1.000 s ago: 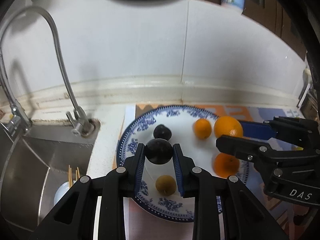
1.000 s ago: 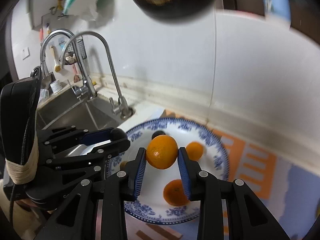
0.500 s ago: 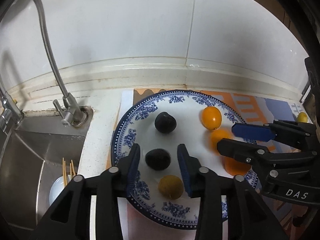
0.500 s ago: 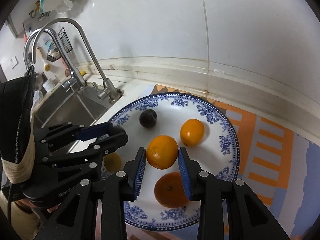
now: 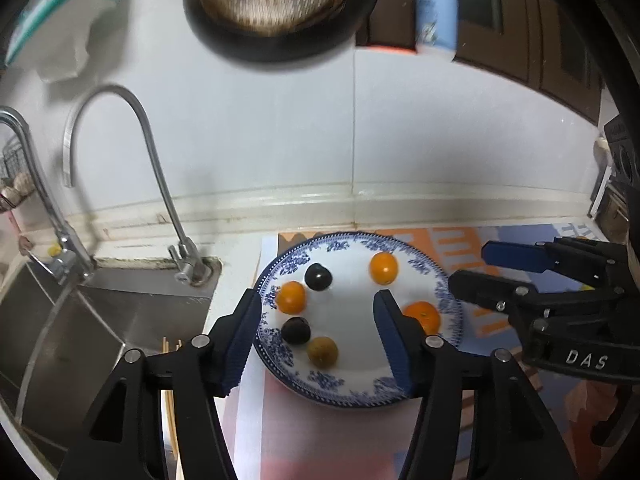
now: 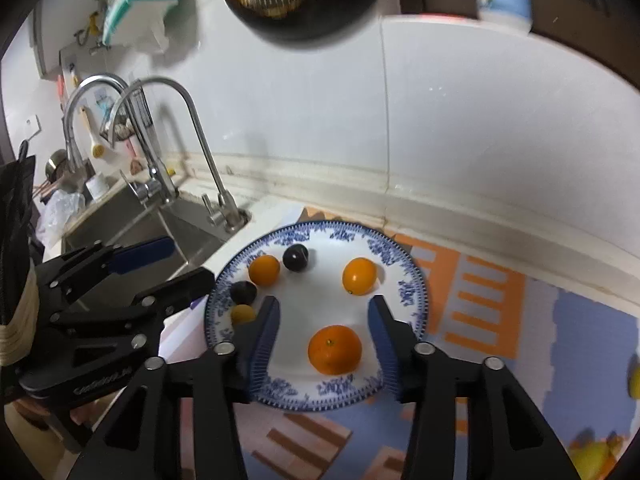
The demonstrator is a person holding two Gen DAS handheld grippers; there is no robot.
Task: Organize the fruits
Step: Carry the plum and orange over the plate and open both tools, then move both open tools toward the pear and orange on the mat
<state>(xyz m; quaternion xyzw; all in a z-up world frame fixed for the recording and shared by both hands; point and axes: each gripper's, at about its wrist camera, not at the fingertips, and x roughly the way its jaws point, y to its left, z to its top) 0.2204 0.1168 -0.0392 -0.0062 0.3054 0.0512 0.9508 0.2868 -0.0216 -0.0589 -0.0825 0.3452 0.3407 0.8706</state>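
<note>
A blue-patterned white plate (image 5: pixel 348 320) (image 6: pixel 320 280) holds three oranges, two dark plums and a small yellow-brown fruit. My left gripper (image 5: pixel 317 304) hangs over the plate's near left, jaws opening, with nothing gripped. Below its gap lie a plum (image 5: pixel 296 330) and the yellow-brown fruit (image 5: pixel 322 352). A second plum (image 5: pixel 318 276) and an orange (image 5: pixel 291 297) lie beyond. My right gripper (image 6: pixel 324 306) hovers above the near right side, jaws opening. A large orange (image 6: pixel 335 349) rests on the plate between its fingers, clear of both pads. Another orange (image 6: pixel 360 275) sits further back.
A steel sink (image 5: pixel 80 320) with two curved faucets (image 5: pixel 160 184) lies left of the plate. A black strainer (image 5: pixel 276 4) and a blue bottle (image 5: pixel 436 8) hang on the wall above. The plate stands on an orange-and-blue mat (image 6: pixel 500 320). Yellow fruit (image 6: pixel 592 456) lies at the mat's near right.
Both grippers were shut on fruit, the left on a plum, the right on an orange. They set them on the plate, opened and drew back upward. The released orange now lies by the plums.
</note>
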